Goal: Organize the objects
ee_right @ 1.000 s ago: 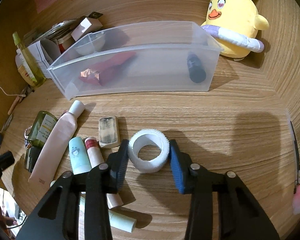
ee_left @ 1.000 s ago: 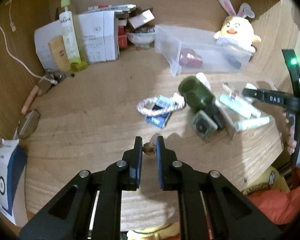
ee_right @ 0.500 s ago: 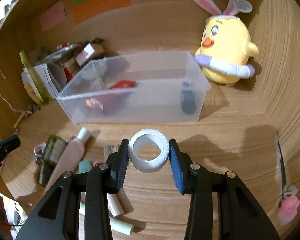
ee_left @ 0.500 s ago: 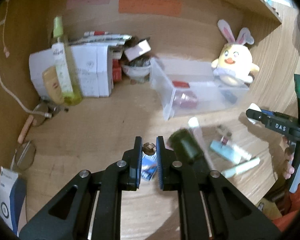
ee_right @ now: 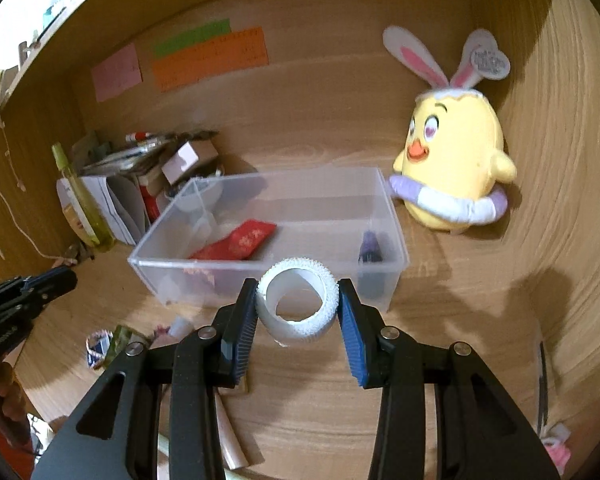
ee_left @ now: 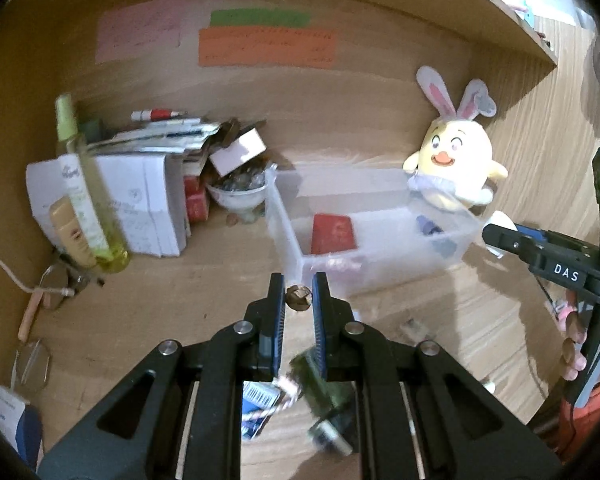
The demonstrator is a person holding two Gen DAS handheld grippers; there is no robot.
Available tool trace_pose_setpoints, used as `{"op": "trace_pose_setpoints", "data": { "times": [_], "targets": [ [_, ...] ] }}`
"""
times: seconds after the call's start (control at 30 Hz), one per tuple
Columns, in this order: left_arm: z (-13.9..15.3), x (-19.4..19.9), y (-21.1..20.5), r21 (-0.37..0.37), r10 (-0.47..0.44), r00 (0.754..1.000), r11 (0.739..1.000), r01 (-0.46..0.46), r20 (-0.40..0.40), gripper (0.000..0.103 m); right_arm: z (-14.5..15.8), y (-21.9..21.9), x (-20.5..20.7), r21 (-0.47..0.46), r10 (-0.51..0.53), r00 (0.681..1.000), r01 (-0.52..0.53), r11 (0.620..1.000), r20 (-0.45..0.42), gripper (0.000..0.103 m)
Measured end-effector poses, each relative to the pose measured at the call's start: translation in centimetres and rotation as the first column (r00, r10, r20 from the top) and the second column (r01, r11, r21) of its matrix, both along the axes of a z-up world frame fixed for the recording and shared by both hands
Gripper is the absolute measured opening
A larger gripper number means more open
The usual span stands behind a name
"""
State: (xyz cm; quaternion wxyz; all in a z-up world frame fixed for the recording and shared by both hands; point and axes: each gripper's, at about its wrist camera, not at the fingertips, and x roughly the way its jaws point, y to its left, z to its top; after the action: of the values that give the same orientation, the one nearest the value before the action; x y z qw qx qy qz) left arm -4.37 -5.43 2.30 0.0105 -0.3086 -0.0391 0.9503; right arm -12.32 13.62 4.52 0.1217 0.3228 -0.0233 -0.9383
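My left gripper (ee_left: 298,298) is shut on a small brown nut-like thing (ee_left: 298,298), held in the air in front of the clear plastic bin (ee_left: 284,220). My right gripper (ee_right: 298,306) is shut on a white roll of hook-and-loop tape (ee_right: 298,304), raised just before the bin's (ee_right: 396,248) near wall. The bin holds a red packet (ee_right: 236,240) and a small dark bottle (ee_right: 370,250). In the left wrist view the right gripper (ee_left: 500,236) shows at the right edge, and the left gripper (ee_right: 66,280) shows at the left edge of the right wrist view.
A yellow bunny-eared plush (ee_right: 452,176) sits right of the bin. White boxes (ee_left: 140,200), a tall yellow-green bottle (ee_left: 88,204) and a bowl (ee_left: 238,198) stand at the back left. A dark green bottle (ee_left: 324,388), tubes (ee_right: 228,436) and a blue packet (ee_left: 256,404) lie on the desk below.
Both grippers have risen with their loads and tilted up toward the bin and back wall. The loose things on the desk have slid down and partly out of view.
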Motion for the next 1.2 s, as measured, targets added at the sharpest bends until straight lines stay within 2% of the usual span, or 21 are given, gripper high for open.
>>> {"op": "trace_pose_setpoints", "data": {
  "times": [0.37,0.83,1.0,1.2],
  "targets": [
    [1.9,-3.7,0.6,0.015,0.004,0.999,1.0,-0.003,-0.038,0.012,2.4,0.5,-2.5,-0.023,0.019,0.998,-0.02,1.0,-0.06,0.036],
    [4.1,-7.4,1.9,0.006,-0.023,0.997,1.0,0.023,-0.076,0.012,3.9,-1.0,-5.9,0.028,0.051,0.993,-0.048,0.998,-0.106,0.036],
    [3.7,-9.1,2.1,0.026,-0.039,0.998,0.999,0.04,-0.053,0.012,3.7,-1.8,-6.9,0.04,0.069,0.992,-0.065,0.997,-0.105,0.036],
    [1.8,-11.2,2.4,0.013,-0.046,0.999,0.999,0.046,0.008,0.012,1.9,-2.8,-8.4,0.055,0.082,0.995,-0.079,0.995,-0.056,0.036]
  ]
}}
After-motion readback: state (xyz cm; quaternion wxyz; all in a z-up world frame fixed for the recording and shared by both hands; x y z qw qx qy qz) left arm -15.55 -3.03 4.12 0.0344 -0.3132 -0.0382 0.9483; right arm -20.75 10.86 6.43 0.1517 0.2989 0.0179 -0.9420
